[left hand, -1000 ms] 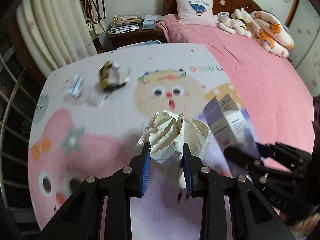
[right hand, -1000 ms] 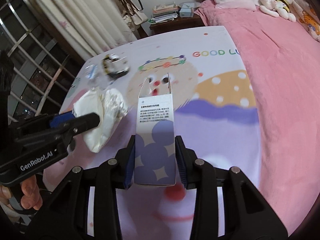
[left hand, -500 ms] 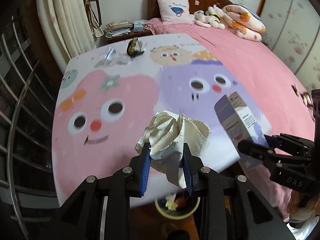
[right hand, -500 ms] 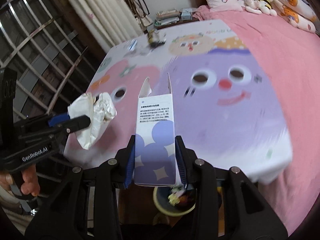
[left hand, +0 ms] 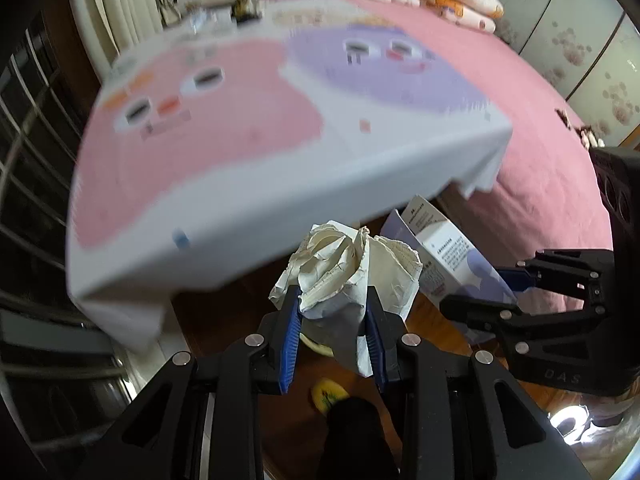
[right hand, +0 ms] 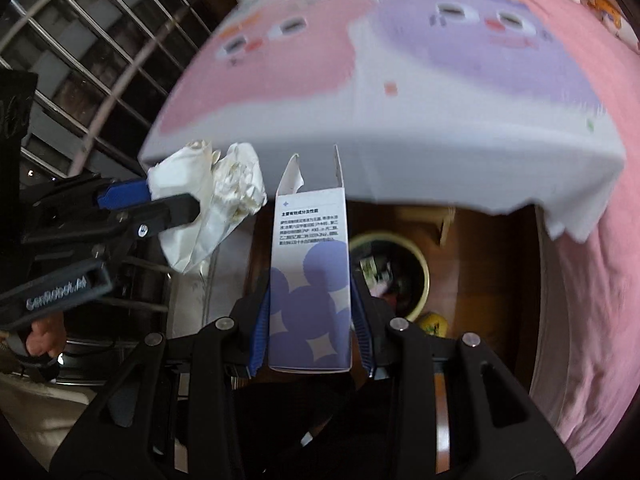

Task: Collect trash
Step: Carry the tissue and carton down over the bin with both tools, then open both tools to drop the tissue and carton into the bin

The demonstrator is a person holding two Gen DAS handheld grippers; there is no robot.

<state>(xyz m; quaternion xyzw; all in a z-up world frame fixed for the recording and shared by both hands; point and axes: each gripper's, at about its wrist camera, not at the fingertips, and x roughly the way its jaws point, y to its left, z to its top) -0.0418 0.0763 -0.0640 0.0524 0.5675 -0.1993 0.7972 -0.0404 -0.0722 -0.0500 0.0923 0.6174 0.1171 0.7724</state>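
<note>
Dim floor, motion-blurred bedspread (left hand: 280,128) – fisheye-bent, dark corners

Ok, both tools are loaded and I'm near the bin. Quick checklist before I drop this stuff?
1. Left tool clamped on crumpled paper: ok.
2. Right tool clamped on purple carton: ok.
3. Trash bin in sight on the floor past the mat's edge: ok.
4. Carton over the bin mouth: not ok, it sits to the bin's left in the right wrist view.
5. Paper over the bin mouth: cannot tell; the paper hides most of the bin.
6. Room in the bin: cannot tell.
</note>
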